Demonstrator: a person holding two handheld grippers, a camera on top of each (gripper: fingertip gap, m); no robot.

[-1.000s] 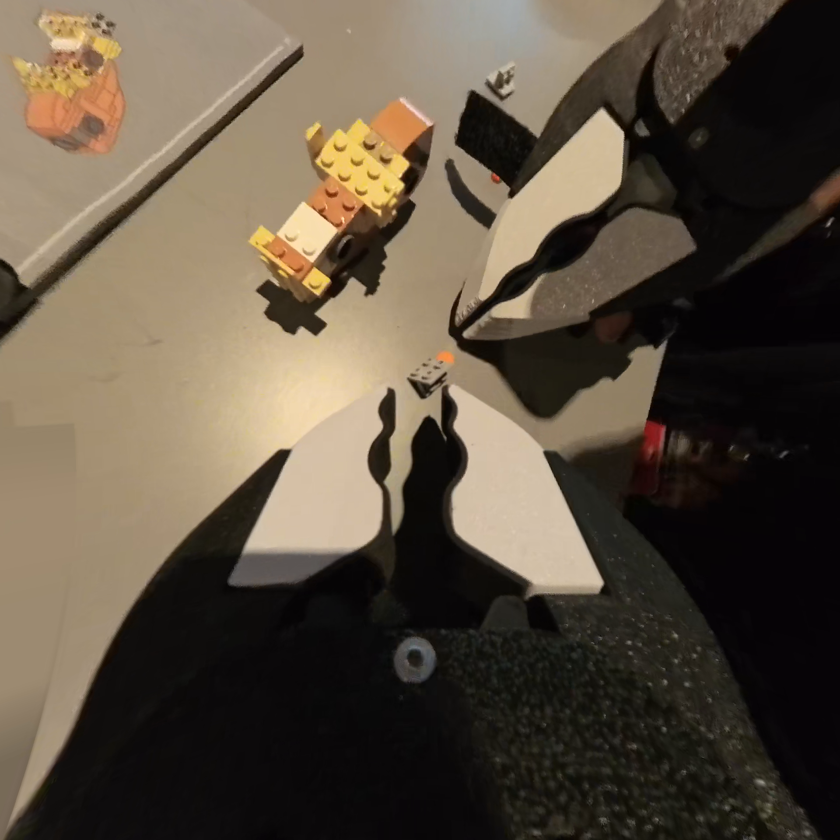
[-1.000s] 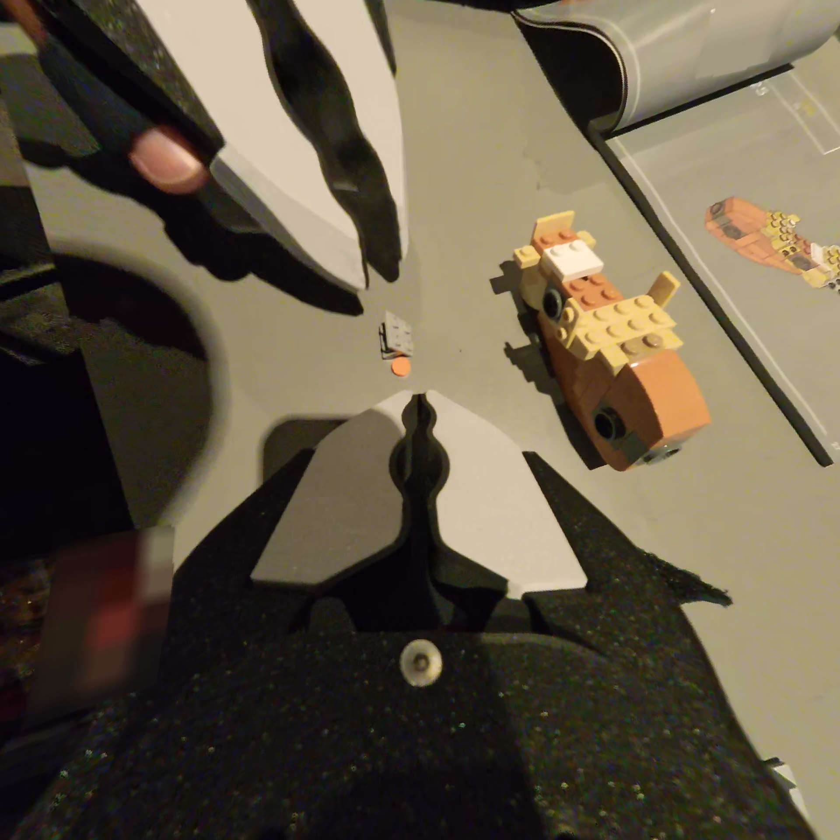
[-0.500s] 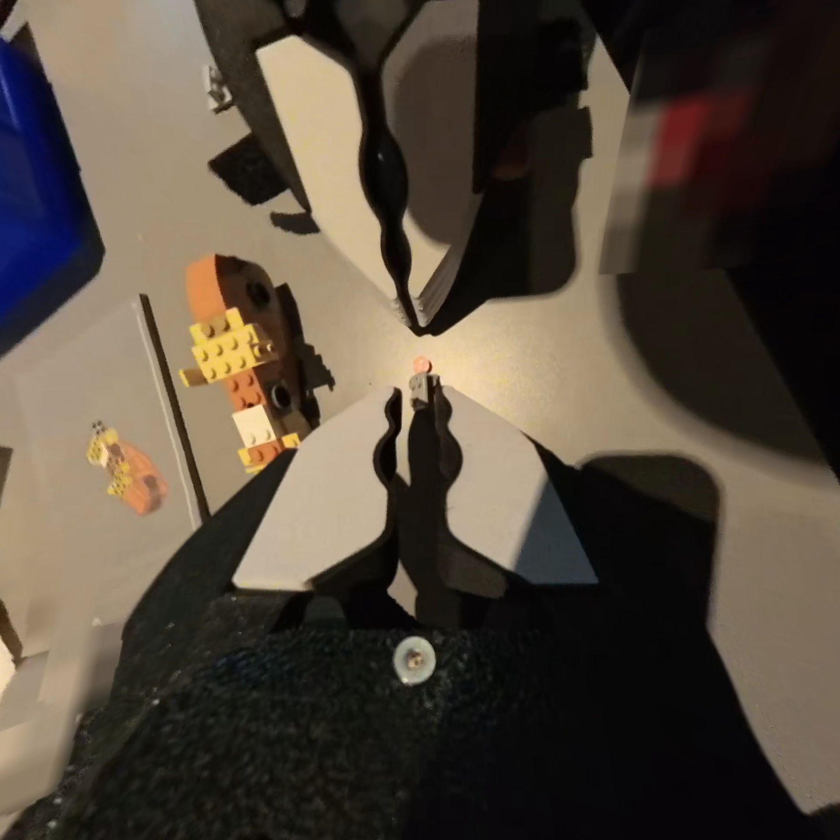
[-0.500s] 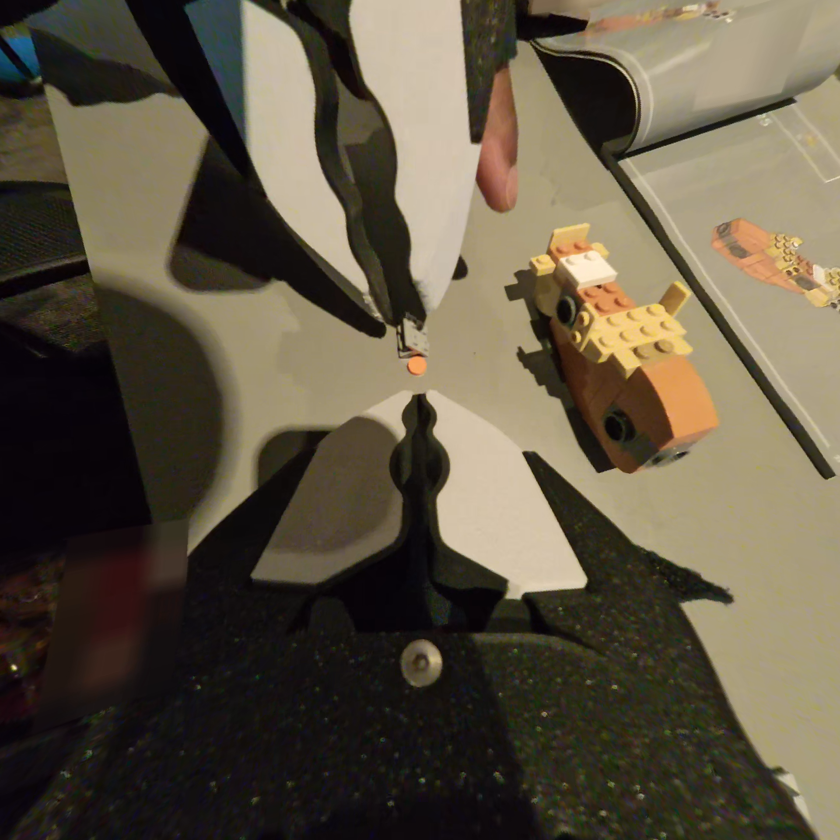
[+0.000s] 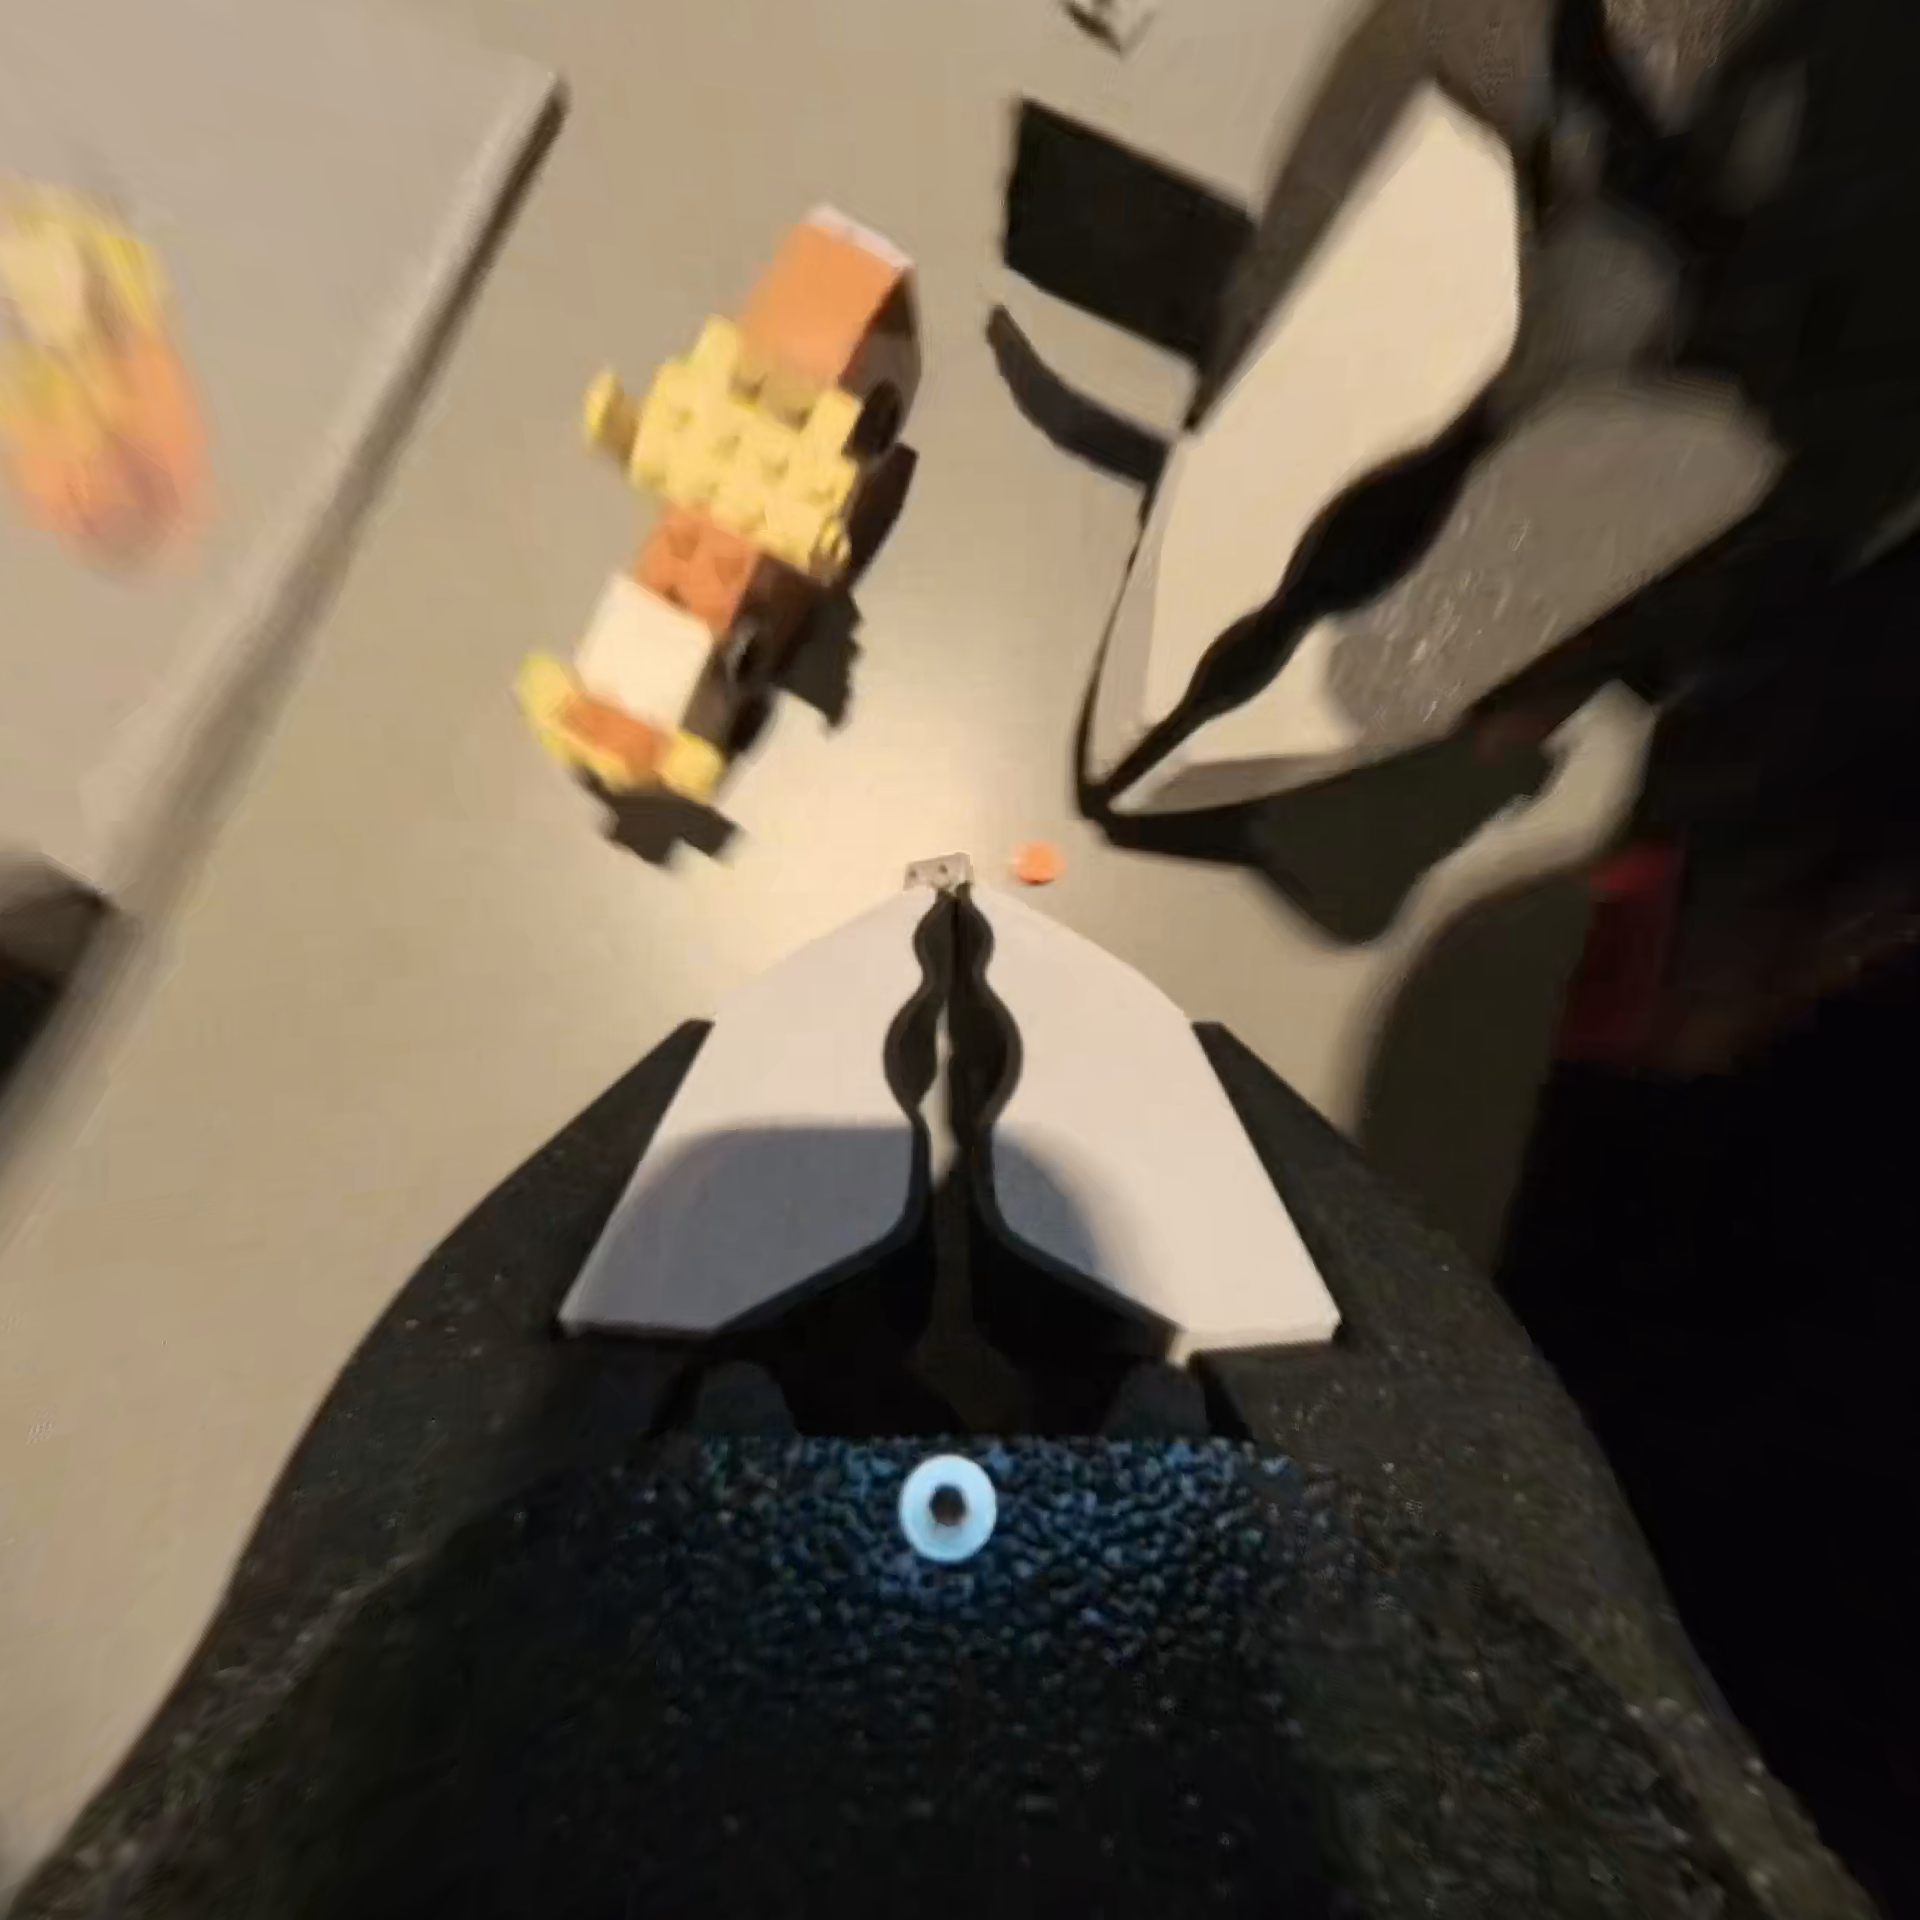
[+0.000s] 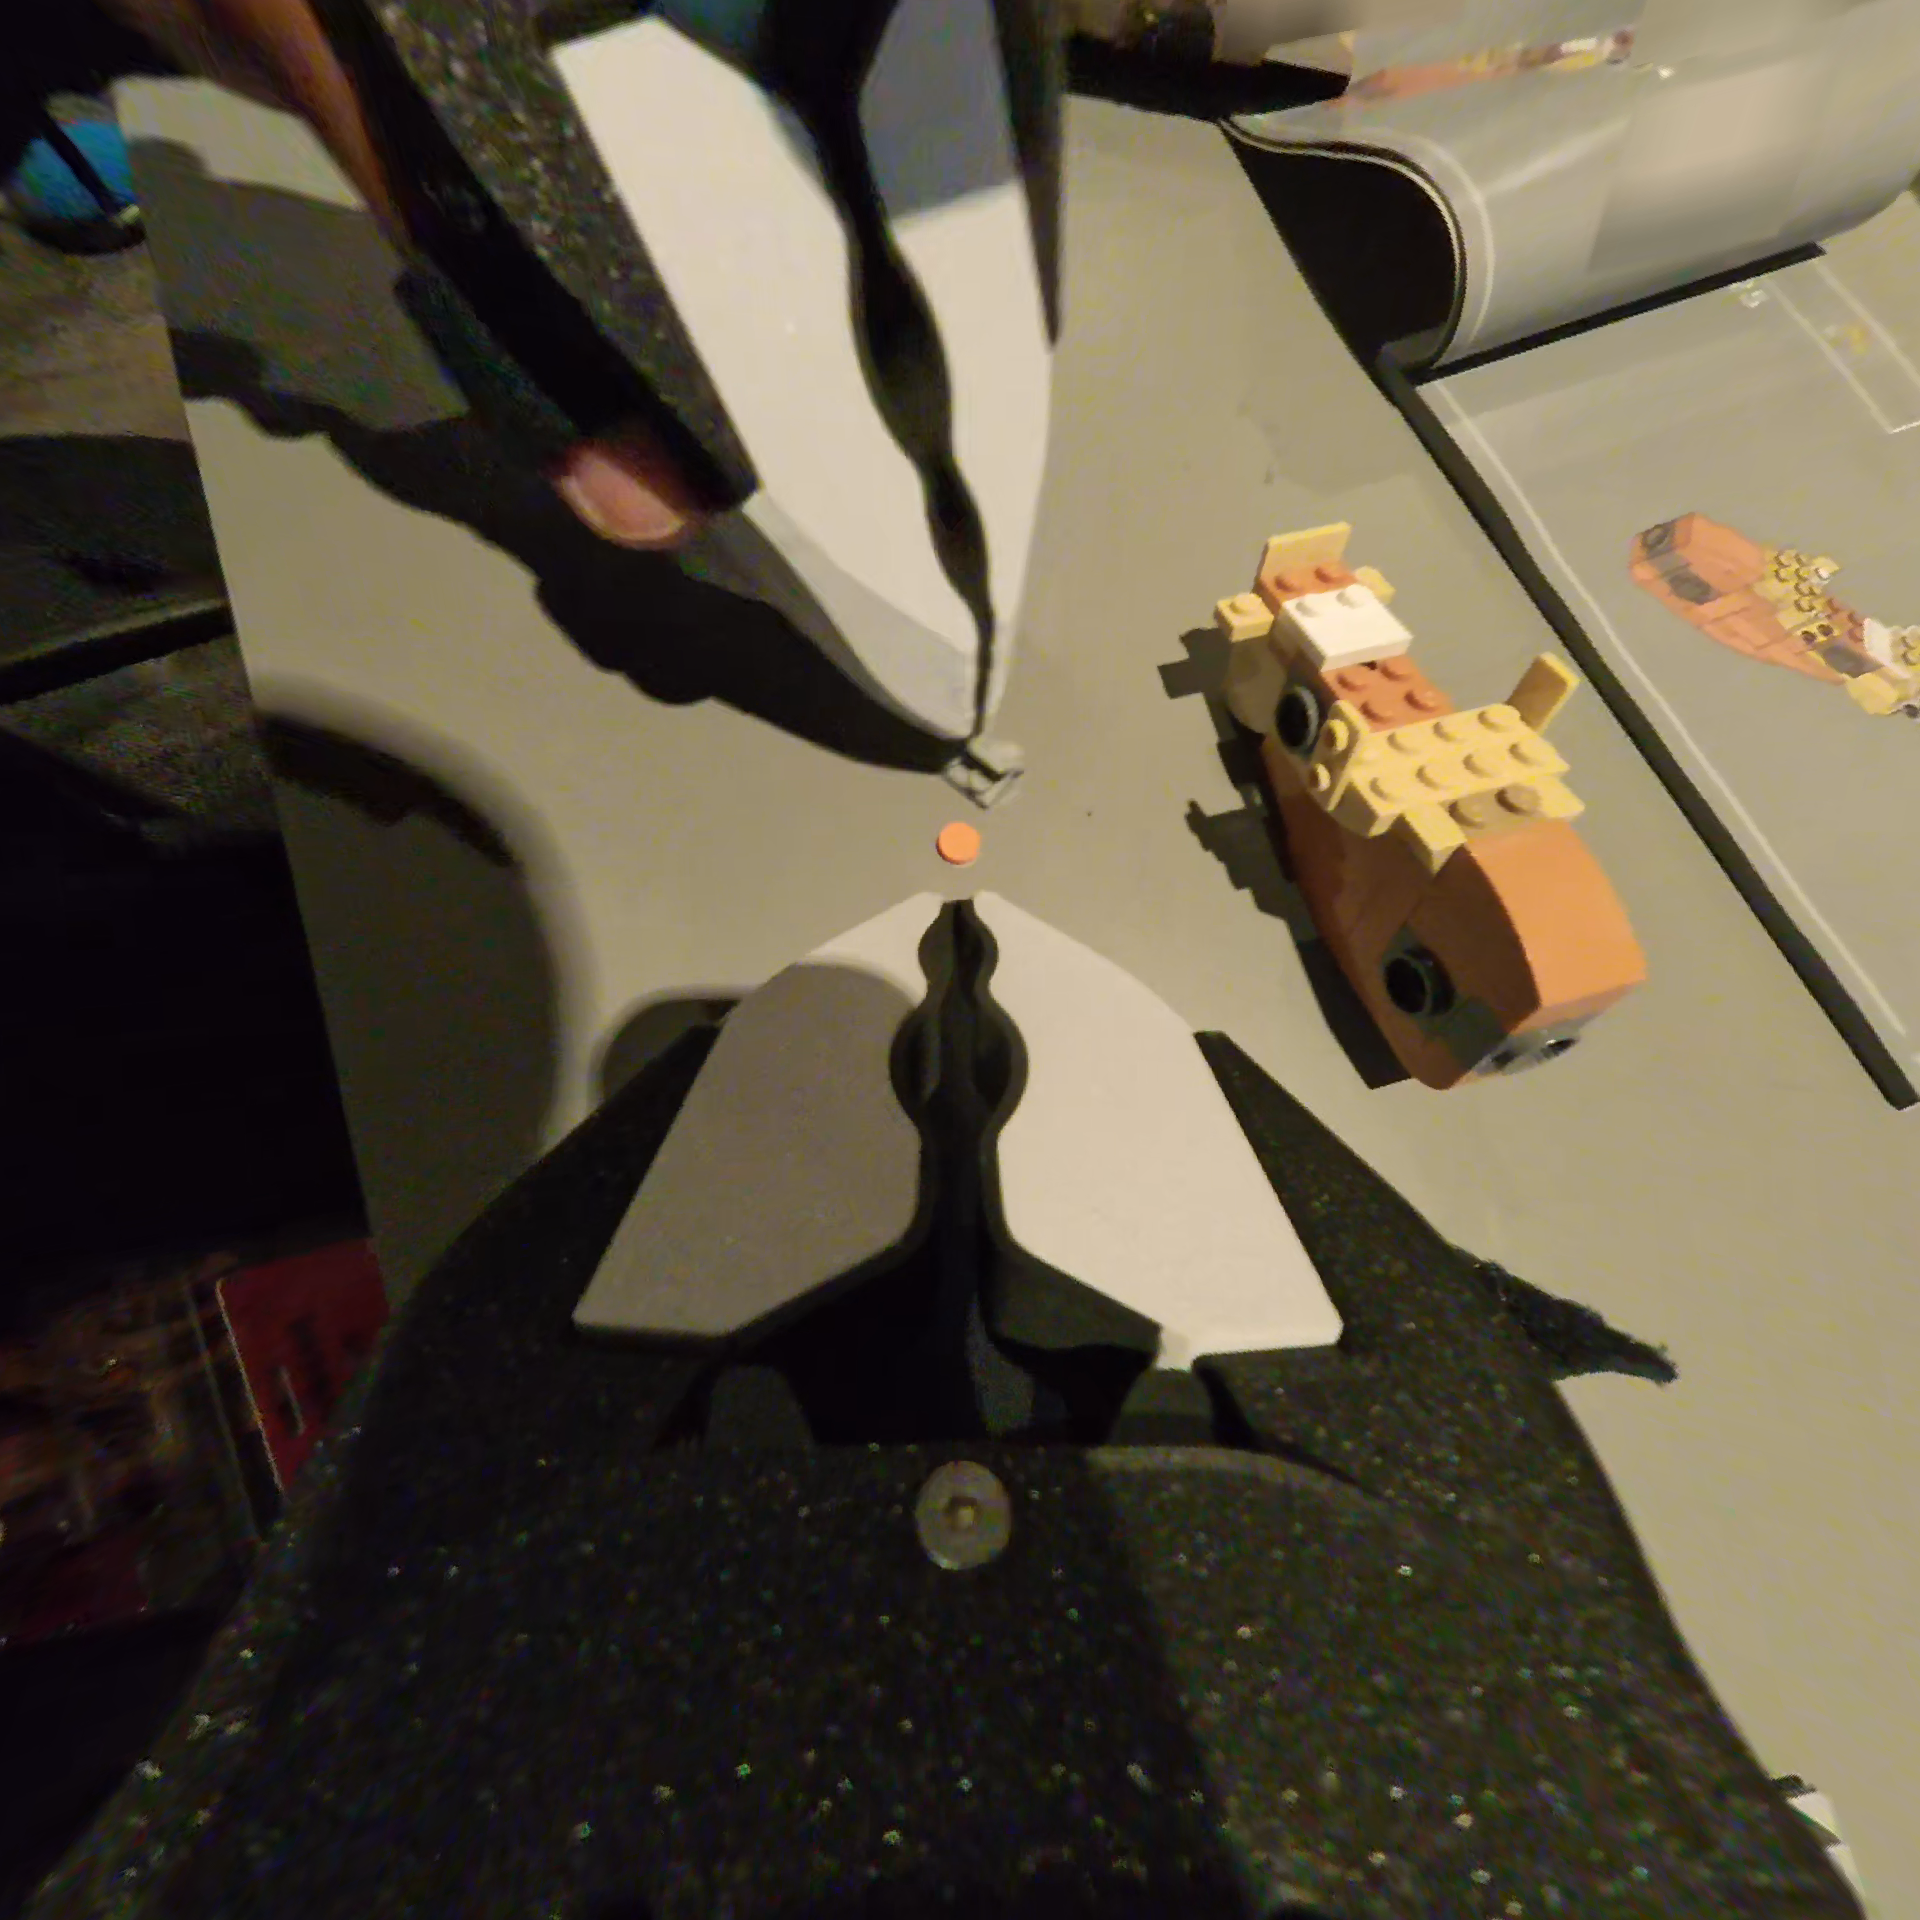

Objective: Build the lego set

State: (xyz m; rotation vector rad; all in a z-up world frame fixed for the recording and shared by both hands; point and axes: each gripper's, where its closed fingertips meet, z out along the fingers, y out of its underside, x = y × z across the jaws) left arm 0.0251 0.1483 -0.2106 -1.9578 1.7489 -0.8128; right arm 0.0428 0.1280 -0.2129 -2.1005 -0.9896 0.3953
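My left gripper (image 5: 943,902) is shut on a small grey lego piece (image 5: 938,871) at its tips; the right wrist view shows that gripper (image 6: 979,732) with the piece (image 6: 985,774) just above the grey table. A small orange round stud (image 6: 957,843) lies on the table between the two grippers, also in the left wrist view (image 5: 1037,861). My right gripper (image 6: 961,906) is shut and empty, its tips just short of the stud. The partly built orange, yellow and white lego model (image 6: 1423,821) lies to the right, also in the left wrist view (image 5: 743,499).
The open instruction booklet (image 6: 1704,499) with a picture of the model lies at the right, its page curled up at the back. A small grey piece (image 5: 1112,16) lies far off. The table edge (image 6: 260,727) drops off at the left.
My left gripper closed on the small grey piece and drew it a little away from the orange stud. The left view swung back and is blurred. The right gripper stayed shut and nearly still.
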